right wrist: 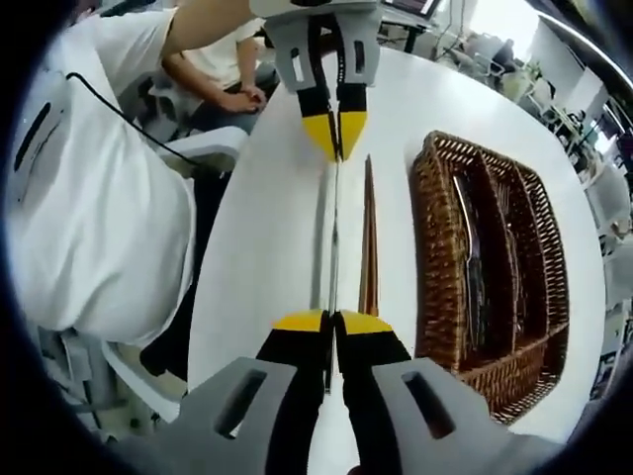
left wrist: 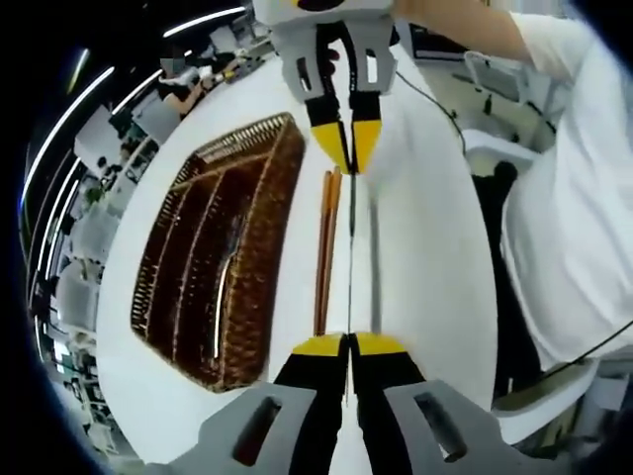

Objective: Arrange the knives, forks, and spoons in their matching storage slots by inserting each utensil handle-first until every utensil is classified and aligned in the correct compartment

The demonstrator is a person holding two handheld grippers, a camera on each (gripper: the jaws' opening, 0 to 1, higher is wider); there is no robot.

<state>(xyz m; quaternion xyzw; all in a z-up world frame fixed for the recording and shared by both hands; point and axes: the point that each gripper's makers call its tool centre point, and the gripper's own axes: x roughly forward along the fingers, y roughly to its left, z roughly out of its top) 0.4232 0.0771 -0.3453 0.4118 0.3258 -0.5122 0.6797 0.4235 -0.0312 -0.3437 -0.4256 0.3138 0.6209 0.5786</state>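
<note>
A thin silver utensil (left wrist: 349,257) (right wrist: 333,237) stretches over the white table (left wrist: 425,267), seen edge-on, so I cannot tell its kind. My left gripper (left wrist: 347,343) is shut on its near end. My right gripper (left wrist: 347,148), coming in from the top, is shut on the far end. In the right gripper view, the right gripper (right wrist: 333,322) clamps the near end and the left gripper (right wrist: 334,134) the far one. A pair of brown chopsticks (left wrist: 325,247) (right wrist: 368,237) lies beside the utensil. The wicker tray (left wrist: 265,287) (right wrist: 427,257) has long slots holding a fork (left wrist: 228,259) and other cutlery (right wrist: 473,257).
A person in a white shirt (left wrist: 564,218) (right wrist: 89,218) sits close to the table edge on the side away from the tray, with a chair (right wrist: 213,148) beside. The tray lies along the table's other edge. Desks and office clutter lie beyond.
</note>
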